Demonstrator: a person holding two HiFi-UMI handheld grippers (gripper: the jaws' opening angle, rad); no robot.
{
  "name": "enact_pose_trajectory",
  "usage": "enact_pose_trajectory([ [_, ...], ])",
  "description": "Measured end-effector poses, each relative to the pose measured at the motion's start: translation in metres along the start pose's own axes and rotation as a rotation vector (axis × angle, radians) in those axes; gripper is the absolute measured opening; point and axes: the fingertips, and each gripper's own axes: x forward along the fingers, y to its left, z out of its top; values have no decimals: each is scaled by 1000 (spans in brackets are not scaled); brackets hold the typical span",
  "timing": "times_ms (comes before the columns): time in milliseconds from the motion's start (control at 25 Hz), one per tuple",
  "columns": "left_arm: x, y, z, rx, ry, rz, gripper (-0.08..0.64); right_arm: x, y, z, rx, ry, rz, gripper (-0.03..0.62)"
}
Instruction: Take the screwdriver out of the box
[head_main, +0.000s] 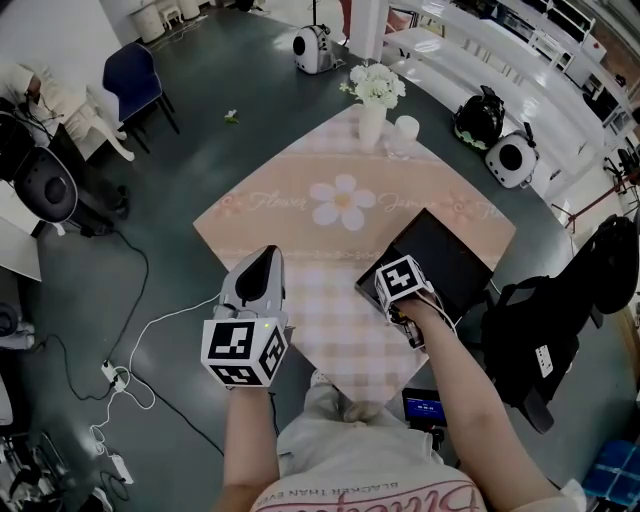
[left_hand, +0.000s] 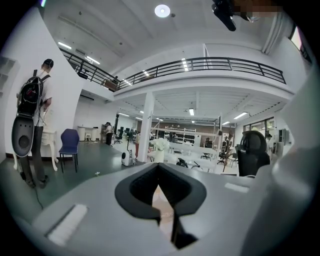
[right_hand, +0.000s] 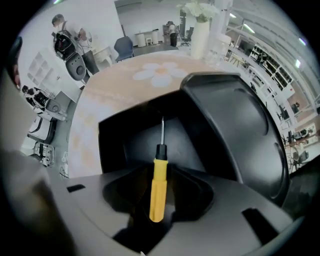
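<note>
right tongs (right_hand: 159, 176) gripping screwdriver (right_hand: 158, 194), over black box (right_hand: 125, 136)

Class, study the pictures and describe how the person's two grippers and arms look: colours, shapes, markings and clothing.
Both the left gripper and the right gripper have smooth light-grey shells with dark jaw pads. Each carries a cube with black-and-white square markers. The left shell tapers toward its tip. The forearms are bare, and the person wears a light top with pink script.

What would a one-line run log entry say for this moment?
right gripper: shut on screwdriver | screwdriver: tip pointing into open box | left gripper: shut, empty, at table edge
</note>
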Motion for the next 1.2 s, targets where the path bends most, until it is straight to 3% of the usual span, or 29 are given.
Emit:
enact_pose_trajectory([
  [200, -1, -3, 4, 7, -5, -2, 9, -1, -4, 1, 17, -7, 7, 84],
  [440, -3, -6, 14, 14, -23, -9, 9, -9, -6, -2, 39, -39, 2, 81],
  [1200, -5, -46, 50, 63, -105, -90, 9, -112, -3, 13, 45, -381, 58, 81],
])
